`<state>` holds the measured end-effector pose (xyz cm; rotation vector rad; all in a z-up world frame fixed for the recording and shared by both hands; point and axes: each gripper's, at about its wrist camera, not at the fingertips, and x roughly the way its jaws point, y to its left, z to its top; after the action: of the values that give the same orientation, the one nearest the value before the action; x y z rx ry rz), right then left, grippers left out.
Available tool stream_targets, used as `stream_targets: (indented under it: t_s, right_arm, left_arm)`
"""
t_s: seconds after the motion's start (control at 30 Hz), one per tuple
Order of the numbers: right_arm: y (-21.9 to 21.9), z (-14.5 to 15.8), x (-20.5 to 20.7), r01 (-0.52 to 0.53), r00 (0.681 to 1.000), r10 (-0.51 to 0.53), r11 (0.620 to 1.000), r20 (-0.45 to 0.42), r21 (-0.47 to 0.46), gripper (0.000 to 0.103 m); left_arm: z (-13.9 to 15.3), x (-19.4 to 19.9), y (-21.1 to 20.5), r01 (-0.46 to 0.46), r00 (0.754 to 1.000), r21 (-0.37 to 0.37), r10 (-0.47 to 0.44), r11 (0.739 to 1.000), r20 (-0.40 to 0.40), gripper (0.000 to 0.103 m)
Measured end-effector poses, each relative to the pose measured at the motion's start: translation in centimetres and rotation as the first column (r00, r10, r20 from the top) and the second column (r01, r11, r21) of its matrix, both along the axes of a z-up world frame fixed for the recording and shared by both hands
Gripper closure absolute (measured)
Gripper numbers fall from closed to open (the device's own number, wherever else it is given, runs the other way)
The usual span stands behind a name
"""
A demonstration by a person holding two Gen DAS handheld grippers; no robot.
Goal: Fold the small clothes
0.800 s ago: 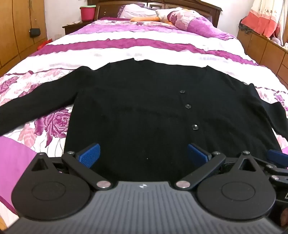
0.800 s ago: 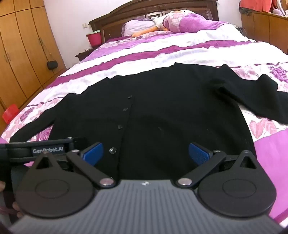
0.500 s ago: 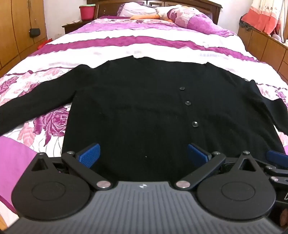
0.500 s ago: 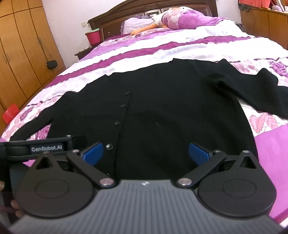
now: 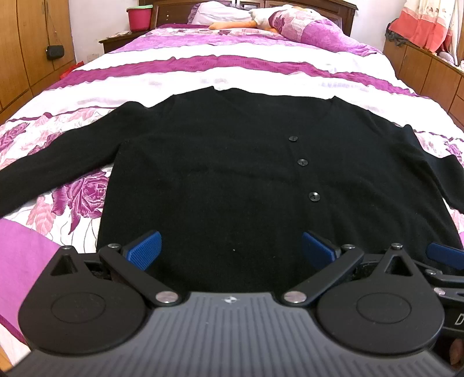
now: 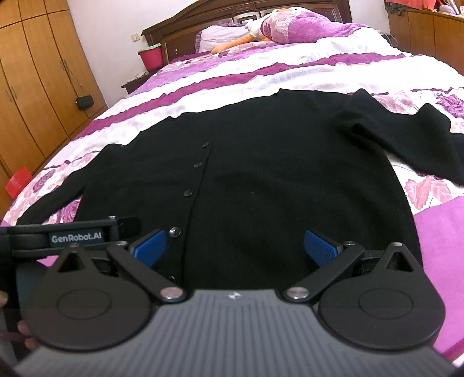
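A black buttoned cardigan (image 5: 220,162) lies flat on the bed, front up, sleeves spread to both sides; it also shows in the right wrist view (image 6: 275,174). My left gripper (image 5: 230,249) is open and empty, over the cardigan's bottom hem on its left half. My right gripper (image 6: 235,245) is open and empty, over the hem on the right half, beside the button row (image 6: 188,192). The right sleeve (image 6: 406,136) lies out to the right. The left gripper's body (image 6: 75,235) shows at the right view's left edge.
The bed has a purple, white and floral cover (image 5: 226,72). Pillows and a soft toy (image 5: 290,20) lie at the headboard. A pink bucket (image 5: 139,17) stands on a nightstand. Wooden wardrobes (image 6: 34,87) stand at the left, and a low cabinet (image 5: 429,69) at the right.
Both grippers have drawn back and risen a little, so the cardigan sits farther away and lower in both views. Both stay open and empty.
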<state>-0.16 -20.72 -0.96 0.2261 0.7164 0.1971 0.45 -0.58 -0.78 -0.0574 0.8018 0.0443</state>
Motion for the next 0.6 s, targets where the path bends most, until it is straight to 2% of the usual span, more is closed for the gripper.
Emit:
stream_targets:
  t_s: [0.6]
  right_arm:
    - [-0.03,0.2,0.0,0.0,1.0,0.0,1.0,0.001,0.007,0.0]
  left_arm:
    - [0.02,0.07,-0.04,0.002,1.0,0.001,-0.002,1.0,0.0,0.0]
